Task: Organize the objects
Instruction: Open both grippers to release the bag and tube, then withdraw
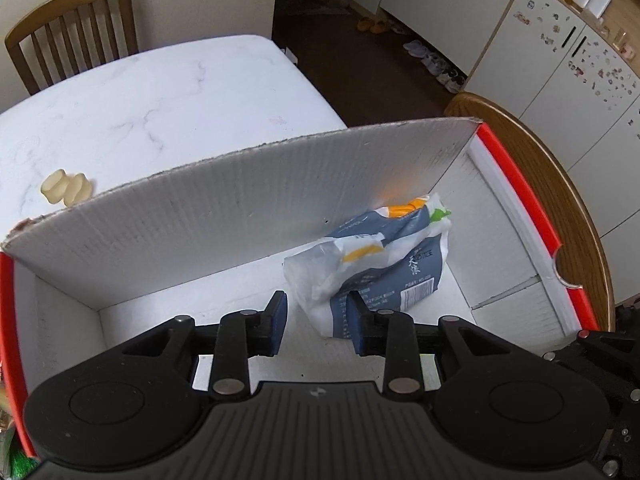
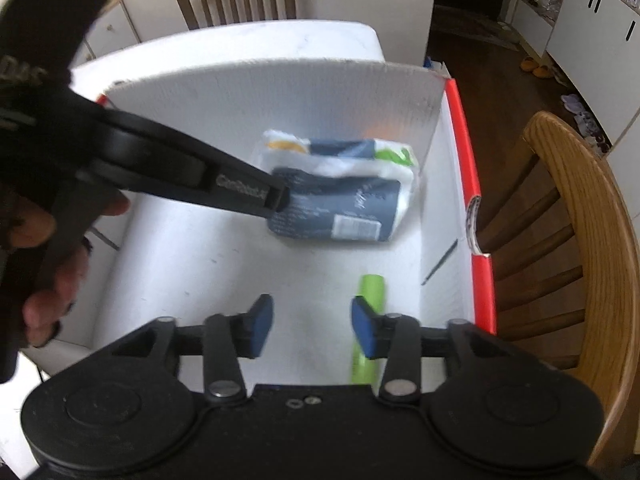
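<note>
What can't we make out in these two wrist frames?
- Green tube, right wrist view: lower end hidden behind right gripper.
- Tissue pack: print blurred; near corner covered by left gripper.
- Pale lumps on table, left wrist view: too small to identify.

The blue-and-white packet (image 1: 372, 264) in the box carries a white barcode label and lines of small print, too fine and blurred to read. On the left gripper (image 2: 276, 200), seen from the right wrist, white lettering is smeared past reading
</note>
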Motion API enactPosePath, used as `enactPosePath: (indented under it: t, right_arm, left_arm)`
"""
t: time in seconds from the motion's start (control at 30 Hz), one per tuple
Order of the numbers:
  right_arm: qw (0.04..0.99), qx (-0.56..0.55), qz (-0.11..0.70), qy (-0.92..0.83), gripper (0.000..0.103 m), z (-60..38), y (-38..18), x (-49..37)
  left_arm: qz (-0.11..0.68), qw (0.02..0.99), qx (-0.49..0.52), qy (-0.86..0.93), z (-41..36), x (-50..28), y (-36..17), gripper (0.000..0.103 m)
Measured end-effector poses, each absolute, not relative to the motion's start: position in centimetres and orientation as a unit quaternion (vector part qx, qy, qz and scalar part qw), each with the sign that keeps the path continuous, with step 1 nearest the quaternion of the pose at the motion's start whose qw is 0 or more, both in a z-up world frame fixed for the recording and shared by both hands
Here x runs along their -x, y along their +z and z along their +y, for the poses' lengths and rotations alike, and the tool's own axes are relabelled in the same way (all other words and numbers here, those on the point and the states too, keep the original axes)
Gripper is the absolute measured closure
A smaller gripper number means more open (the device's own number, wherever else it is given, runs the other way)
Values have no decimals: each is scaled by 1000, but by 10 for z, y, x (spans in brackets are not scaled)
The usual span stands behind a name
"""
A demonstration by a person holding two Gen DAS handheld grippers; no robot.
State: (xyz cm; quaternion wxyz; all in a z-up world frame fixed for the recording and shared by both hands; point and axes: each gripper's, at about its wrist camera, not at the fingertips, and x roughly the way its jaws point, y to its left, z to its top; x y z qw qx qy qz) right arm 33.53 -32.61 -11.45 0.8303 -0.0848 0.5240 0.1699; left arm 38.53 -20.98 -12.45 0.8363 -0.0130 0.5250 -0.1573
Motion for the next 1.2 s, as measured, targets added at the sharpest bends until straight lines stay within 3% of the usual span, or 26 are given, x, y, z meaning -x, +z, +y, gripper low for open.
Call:
enactPosePath:
  t: [0.3, 0.63, 1.03, 1.07, 1.13, 1.2]
  right_arm:
    - [849, 70, 492, 183, 37, -328, -94, -323]
    - [862, 40, 471, 181, 36, -337, -75, -311]
    - [880, 36, 431, 198, 25, -324, -46, -285]
    - [881, 35, 428, 199, 25, -322, -44, -282]
    - [883, 32, 424, 200, 24, -318, -41, -278]
    - [884, 26, 420, 204, 23, -313, -38, -275]
  left_arm:
    - [494, 853, -2, -170, -203, -368, -97, 72]
    - [456, 872, 0, -176, -180, -335, -62, 72]
    - [409, 892, 3, -194, -140, -292, -27, 72]
    - [406, 893, 1, -194, -137, -289, -25, 70]
    - [396, 897, 2, -195, -128, -281, -21, 37]
    - [385, 902, 2, -198, -119, -273, -16, 34]
